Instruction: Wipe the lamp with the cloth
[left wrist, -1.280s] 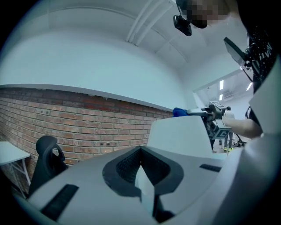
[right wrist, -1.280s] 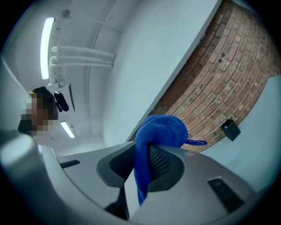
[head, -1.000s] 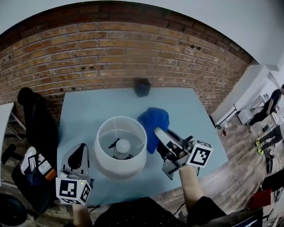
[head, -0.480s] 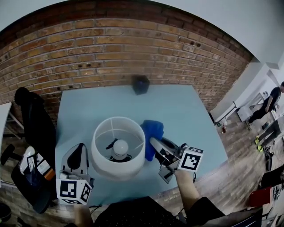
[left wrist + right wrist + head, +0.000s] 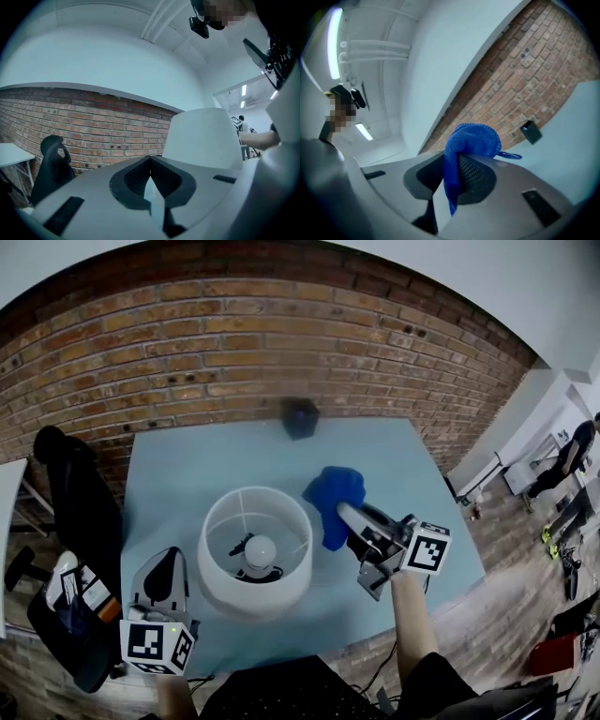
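The lamp (image 5: pixel 255 554) stands on the light blue table (image 5: pixel 187 465), its white shade open at the top with the bulb (image 5: pixel 260 549) showing inside. Just right of the shade, my right gripper (image 5: pixel 343 514) is shut on the blue cloth (image 5: pixel 336 495), which bunches over the jaw tips. In the right gripper view the cloth (image 5: pixel 471 140) is pinched between the jaws of the right gripper (image 5: pixel 451 161) and hangs down. My left gripper (image 5: pixel 169 561) rests low at the shade's left, shut and holding nothing. In the left gripper view the shade (image 5: pixel 206 136) rises just beyond the left gripper (image 5: pixel 150 161).
A small dark box (image 5: pixel 300 418) sits at the table's far edge against the brick wall (image 5: pixel 234 343); it also shows in the right gripper view as the dark box (image 5: pixel 531 132). A black office chair (image 5: pixel 80 493) stands left of the table. Some people stand far off at the right.
Half a second ago the cloth was pressed in at the shade's right side; since then the right gripper has drawn it right and away. The left gripper has stayed put.
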The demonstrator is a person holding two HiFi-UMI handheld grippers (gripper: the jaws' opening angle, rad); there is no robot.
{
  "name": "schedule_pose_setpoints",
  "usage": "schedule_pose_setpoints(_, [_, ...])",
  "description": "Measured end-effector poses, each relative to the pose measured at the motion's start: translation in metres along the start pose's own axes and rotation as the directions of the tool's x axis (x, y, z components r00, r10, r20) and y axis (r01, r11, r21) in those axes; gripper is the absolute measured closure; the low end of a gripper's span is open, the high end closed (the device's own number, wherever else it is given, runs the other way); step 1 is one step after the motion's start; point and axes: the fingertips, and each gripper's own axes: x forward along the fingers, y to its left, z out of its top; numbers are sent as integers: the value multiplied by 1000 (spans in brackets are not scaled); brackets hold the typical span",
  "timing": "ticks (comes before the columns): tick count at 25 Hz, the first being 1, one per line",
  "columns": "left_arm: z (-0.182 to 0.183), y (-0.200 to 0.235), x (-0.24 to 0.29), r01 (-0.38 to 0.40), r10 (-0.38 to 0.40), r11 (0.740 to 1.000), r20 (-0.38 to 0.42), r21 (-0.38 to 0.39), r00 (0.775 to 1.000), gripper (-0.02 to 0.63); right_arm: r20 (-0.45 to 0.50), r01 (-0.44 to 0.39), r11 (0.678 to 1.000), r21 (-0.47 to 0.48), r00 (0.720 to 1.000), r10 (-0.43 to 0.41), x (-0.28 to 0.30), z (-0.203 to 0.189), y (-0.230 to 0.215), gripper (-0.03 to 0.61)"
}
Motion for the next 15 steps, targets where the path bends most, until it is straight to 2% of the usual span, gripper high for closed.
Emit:
schedule_pose_setpoints(2, [1,3,-1,-4,4,1000,2,0,1000,604,-9,-153,988,-38,988,153,17,38,30,517])
schedule_pose_setpoints(4, [2,6,-1,-6,6,1000,2,-1,1000,604,-89,-290,953,-89,955,282,36,61,61,517])
schedule_pose_setpoints(7, [1,10,-1,-14,14,1000,1,-9,1000,604,-268,-410,898,-160,893,360,65,67,92,517])
schedule_pose_setpoints(9, [0,13,0,-19,19,1000,1,-12,1000,604,-366,-449,881,-145,852,374,80,58,96,517])
schedule_pose_setpoints(11, [-1,14,2,-20,20,1000,1,-15,1000,604,-420,-470,879,-76,815,399,92,44,92,517])
schedule_pose_setpoints(13, [-2,16,3,-23,23,1000,-2,-19,1000,604,-451,-463,886,-13,794,408,99,29,82,517])
schedule_pose_setpoints(15, [-3,19,4,-31,31,999,-6,-22,1000,604,-473,-445,896,13,786,397,105,14,70,517])
